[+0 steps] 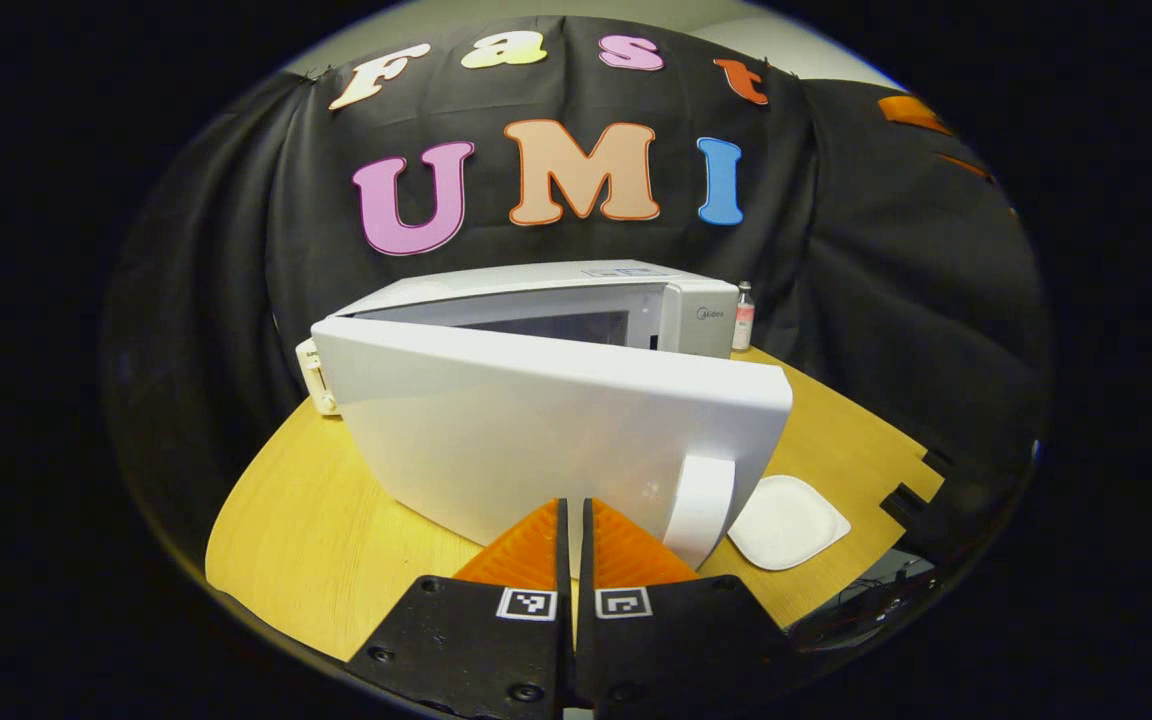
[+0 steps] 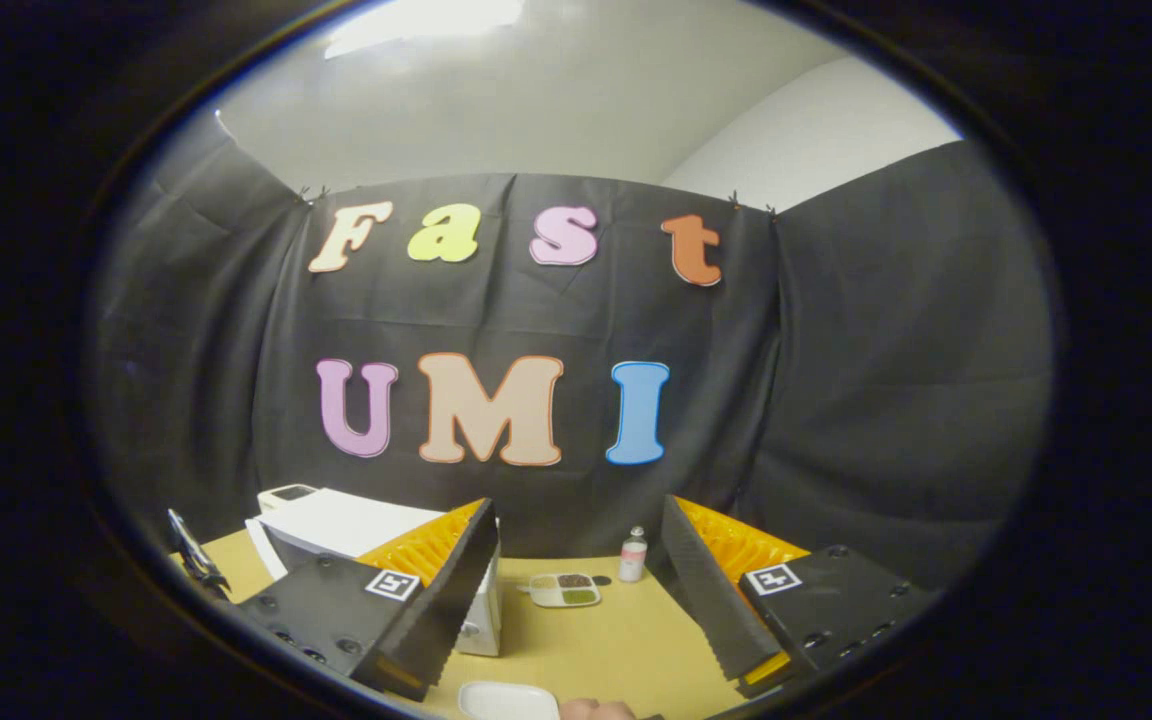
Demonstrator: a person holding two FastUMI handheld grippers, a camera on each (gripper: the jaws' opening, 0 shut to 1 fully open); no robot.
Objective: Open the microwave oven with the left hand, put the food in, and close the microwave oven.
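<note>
Left gripper view close behind the microwave (image 1: 556, 400) door; right gripper view farther back, tilted upward; both facing table (image 2: 616, 640).

Small grey brand logo on white microwave oven (image 1: 698, 315) front panel, upper right, too small to make out for certain, square black-white coded markers on left gripper (image 1: 573, 535) and right gripper (image 2: 576, 560) bodies, no readable chars, small bottle (image 1: 743, 316) label illegible

Microwave (image 1: 556, 330) on table (image 1: 336, 520); plate (image 1: 786, 520) right of door (image 1: 536, 430), bottle (image 1: 743, 315) behind.
</note>
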